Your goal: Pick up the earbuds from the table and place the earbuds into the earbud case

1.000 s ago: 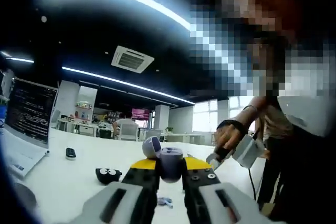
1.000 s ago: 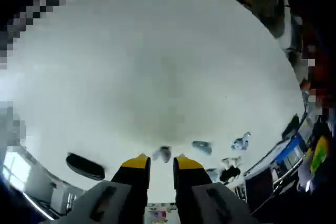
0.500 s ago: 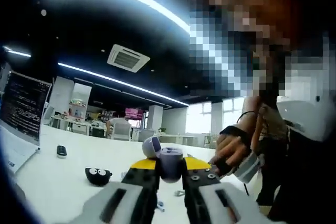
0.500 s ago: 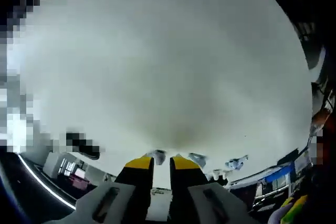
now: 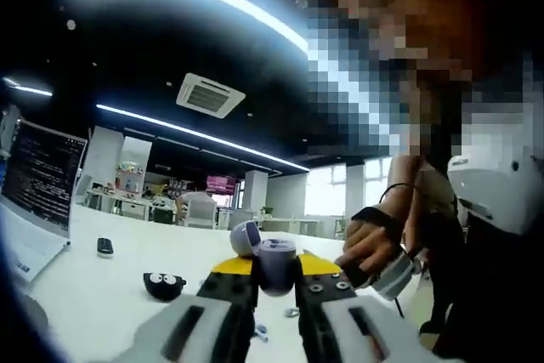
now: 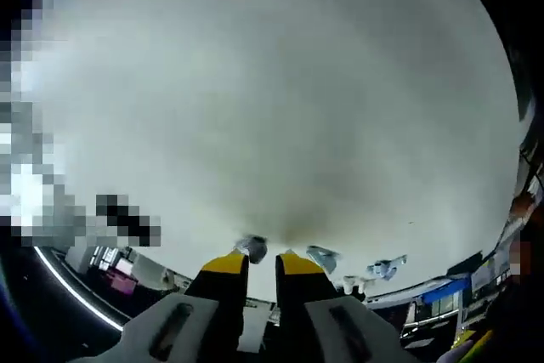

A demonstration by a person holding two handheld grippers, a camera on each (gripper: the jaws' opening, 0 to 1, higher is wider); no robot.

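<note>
The left gripper view sits low over the white table (image 5: 102, 295), facing level across the room. The right gripper view looks steeply down, close to that table.

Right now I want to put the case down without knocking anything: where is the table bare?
The table is bare across the wide stretch ahead of the right gripper. It is crowded at its tips, where the earbuds lie, and in the left gripper view around the black toy.

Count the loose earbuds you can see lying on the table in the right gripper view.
3: one earbud beside the right gripper's tips, a second just right, a third farther right. Others may be hidden.
</note>
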